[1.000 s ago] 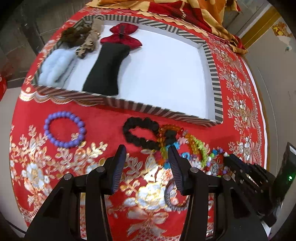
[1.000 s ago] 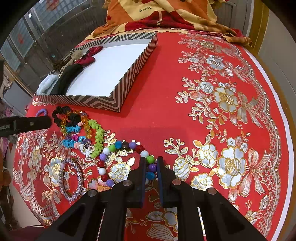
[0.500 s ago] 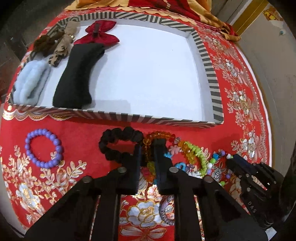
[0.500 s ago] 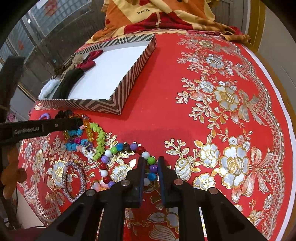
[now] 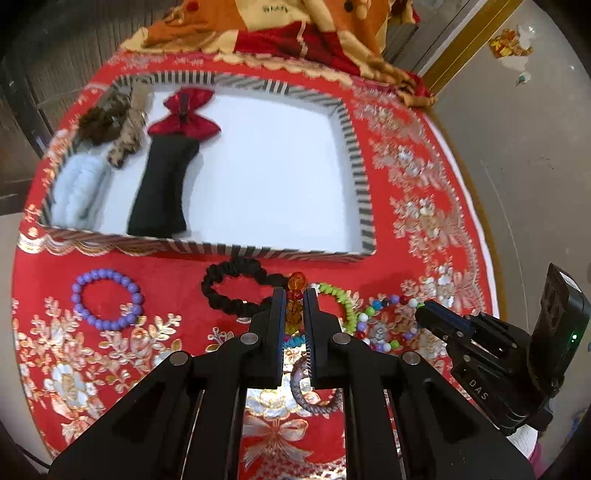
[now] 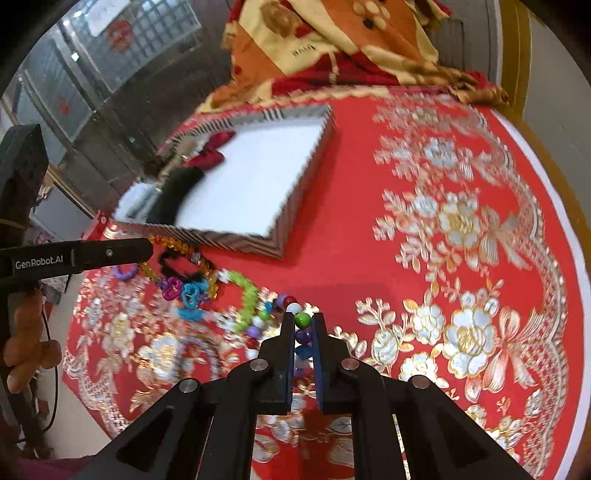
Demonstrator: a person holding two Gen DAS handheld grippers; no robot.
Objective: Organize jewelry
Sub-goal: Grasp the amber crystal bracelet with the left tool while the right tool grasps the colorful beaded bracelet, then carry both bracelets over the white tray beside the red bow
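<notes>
Ahead of left gripper [image 5: 294,295]: striped tray [image 5: 364,206] on red embroidered cloth [image 5: 424,206], white floor mostly bare. Along tray's left part: black pouch [image 5: 160,192], red bow [image 5: 183,118], pale blue scrunchie [image 5: 79,192], leopard-print and brown scrunchies [image 5: 110,122]. Folded orange-red blanket [image 5: 295,33] beyond tray.

Between tray and left gripper: black scrunchie [image 5: 236,291] just left of fingertips, purple bead bracelet [image 5: 105,299] farther left, green bead bracelet [image 5: 340,302] just right. Rhinestone bangle [image 5: 314,391] on cloth under the fingers. Tangle of bracelets crowded around both fingertips; turquoise and magenta charms [image 6: 184,291] caught on the amber strand.

Left gripper clamped on amber bead bracelet [image 5: 295,295]; strand lifted off cloth, clear orange faceted beads, red ones among them, topmost bead above fingertips.

Right gripper [image 6: 303,321] clamped on multicolour bead necklace [image 6: 303,319]; round green, white, purple and blue beads between the pads, rest of strand trailing left, blurred.
</notes>
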